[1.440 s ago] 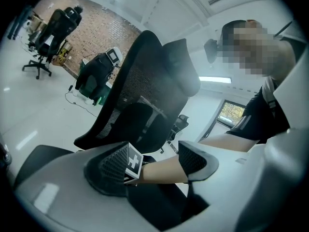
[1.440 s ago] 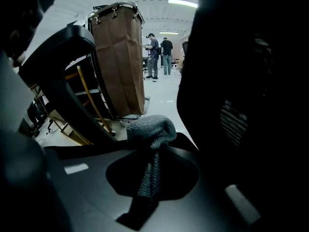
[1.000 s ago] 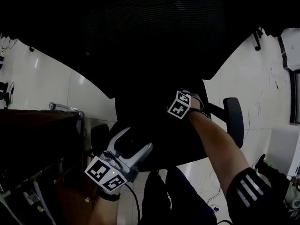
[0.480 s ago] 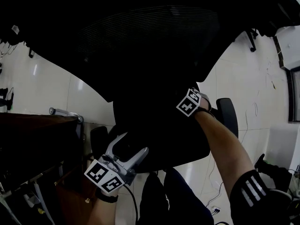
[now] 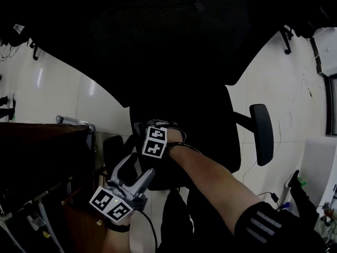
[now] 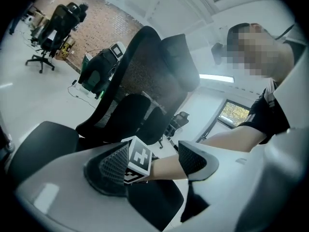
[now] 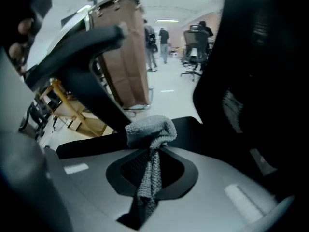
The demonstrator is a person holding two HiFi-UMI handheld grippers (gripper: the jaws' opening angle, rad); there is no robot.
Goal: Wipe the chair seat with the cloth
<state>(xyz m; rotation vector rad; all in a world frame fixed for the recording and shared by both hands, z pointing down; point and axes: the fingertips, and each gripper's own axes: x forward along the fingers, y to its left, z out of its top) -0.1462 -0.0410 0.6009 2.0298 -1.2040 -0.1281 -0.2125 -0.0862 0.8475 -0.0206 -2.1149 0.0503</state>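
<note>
Right gripper view shows the right gripper (image 7: 152, 170) clenched on the grey cloth (image 7: 149, 128), which bunches at frame centre with the black chair seat (image 7: 193, 128) just behind it. In the head view, the left gripper (image 5: 141, 163) sits at lower left by the seat's edge, jaws spread and holding nothing.

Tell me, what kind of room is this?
Probably an office or workroom: a black office chair up close, more office chairs farther off, and a wooden desk.
</note>
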